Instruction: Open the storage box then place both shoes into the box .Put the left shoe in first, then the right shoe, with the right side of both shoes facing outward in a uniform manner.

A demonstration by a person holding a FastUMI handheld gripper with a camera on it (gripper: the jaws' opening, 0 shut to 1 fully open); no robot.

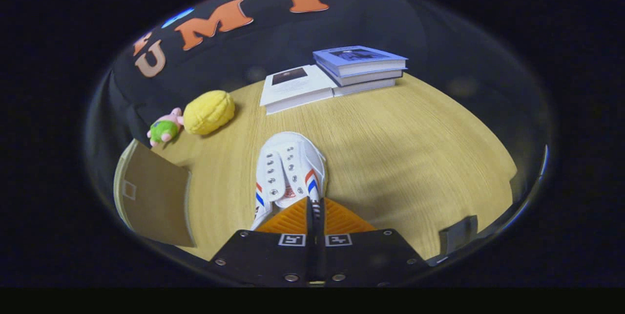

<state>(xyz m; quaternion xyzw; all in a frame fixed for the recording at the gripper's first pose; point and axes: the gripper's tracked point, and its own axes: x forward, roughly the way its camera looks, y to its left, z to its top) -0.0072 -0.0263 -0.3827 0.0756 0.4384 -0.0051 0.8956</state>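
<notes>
Tongs (pixel 315 206) are pinching nearly shut on the heel collar of a white shoe (pixel 288 170): the two orange fingers (pixel 285 219) are meeting with only a thin sliver of the shoe's edge between them, so I am reading this as a firm hold on the shoe. It is hanging or resting just ahead of the fingers, toe pointing away from me, laces and eyelets up, red and blue stripes showing on both flanks. Whether it is lifted off the table (pixel 415 148) or still touching it, I cannot tell.

I am judging that I am in the middle of the task, carrying one shoe toward the box. Which shoe this is, left or right, I cannot say from here.

Near left of the shoe, a brown cardboard flap (pixel 156 197) is standing open; I am taking it for the box lid, which would mean the opening step is done. The inside of the box is hidden, so I cannot say if a shoe is already in there. What I am still facing: swinging this shoe left, setting it in with its right side outward, and handling the other one if it is not yet placed.

Farther left, a green-and-pink toy (pixel 165 130) and a yellow cushion (pixel 209 112) are lying side by side. Farthest off, books (pixel 337 77) are lying by the wall.
</notes>
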